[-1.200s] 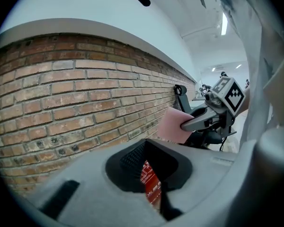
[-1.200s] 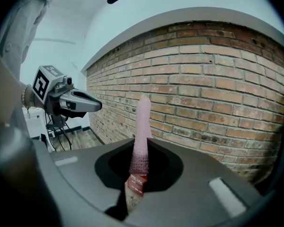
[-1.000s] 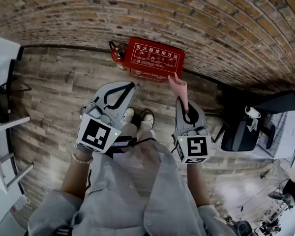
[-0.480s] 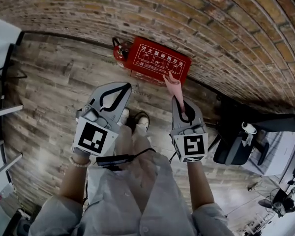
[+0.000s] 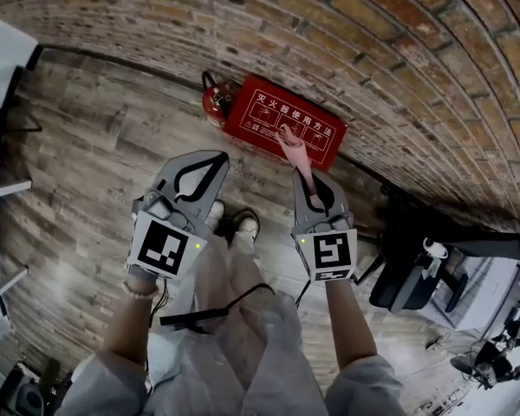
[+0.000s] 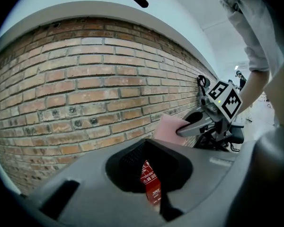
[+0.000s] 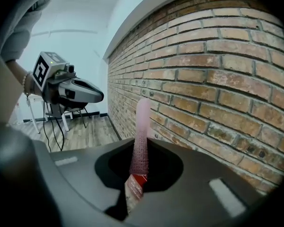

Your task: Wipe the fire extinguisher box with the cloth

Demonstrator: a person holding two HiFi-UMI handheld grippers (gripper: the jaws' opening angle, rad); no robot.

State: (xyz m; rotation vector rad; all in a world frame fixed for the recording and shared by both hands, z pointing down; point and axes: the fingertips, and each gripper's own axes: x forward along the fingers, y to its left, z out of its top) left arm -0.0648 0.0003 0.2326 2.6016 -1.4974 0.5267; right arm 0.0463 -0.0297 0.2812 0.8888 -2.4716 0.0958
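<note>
We are holding the cloth (image 5: 292,146), clamped in the right tool (image 5: 305,183), at the near edge of the fire extinguisher box (image 5: 262,113); left tool (image 5: 217,159) closed over open floor (image 5: 95,146).

The fire extinguisher box (image 5: 283,128) lies on the floor (image 5: 95,172), its back against the foot of the brick wall (image 5: 373,50). An extinguisher (image 5: 215,102) sits just beside the box's left end. In front of the box, the right tongs (image 5: 307,178) pinch the cloth (image 5: 296,152), whose far end overlaps the box's top face. The left tongs (image 5: 211,159) hang in front of the box's left end, apart from it. A chair (image 5: 407,276) stands well to the box's right.
</note>
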